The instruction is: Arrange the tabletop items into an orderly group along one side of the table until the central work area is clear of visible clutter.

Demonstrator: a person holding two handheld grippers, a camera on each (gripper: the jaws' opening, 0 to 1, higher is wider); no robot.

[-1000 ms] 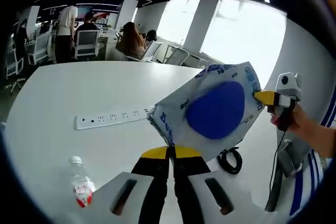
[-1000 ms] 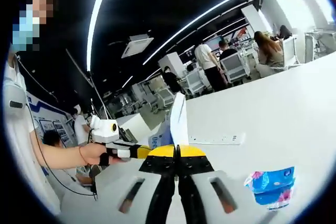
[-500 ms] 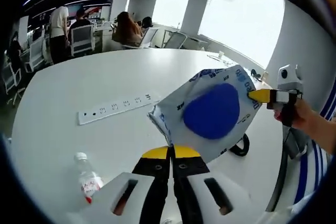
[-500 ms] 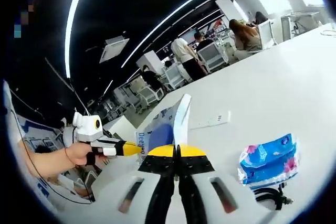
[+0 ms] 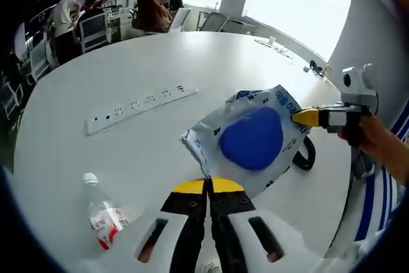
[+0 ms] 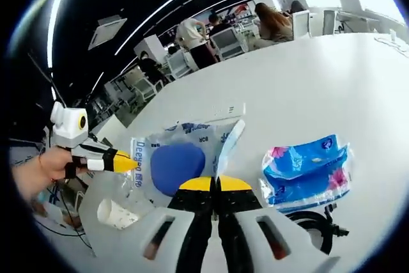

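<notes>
Clearly the tidying is only partly done. Left gripper view: the left gripper (image 5: 208, 187), bottom centre, has its jaws pinched together on the near edge of one white-and-blue pouch (image 5: 250, 139), held at centre frame over the white table (image 5: 128, 68). The right gripper (image 5: 300, 117) comes in at right, its tip clamped on the pouch's far edge. One power strip (image 5: 140, 103) lies upper left, one water bottle (image 5: 102, 217) lower left, one black cable (image 5: 307, 155) right of centre, all apart.

Right gripper view: the pouch sits left of centre; one blue tissue pack (image 6: 307, 167) lies right, one paper cup (image 6: 117, 213) lower left. By my judgement, every item awaits grouping along one side.
</notes>
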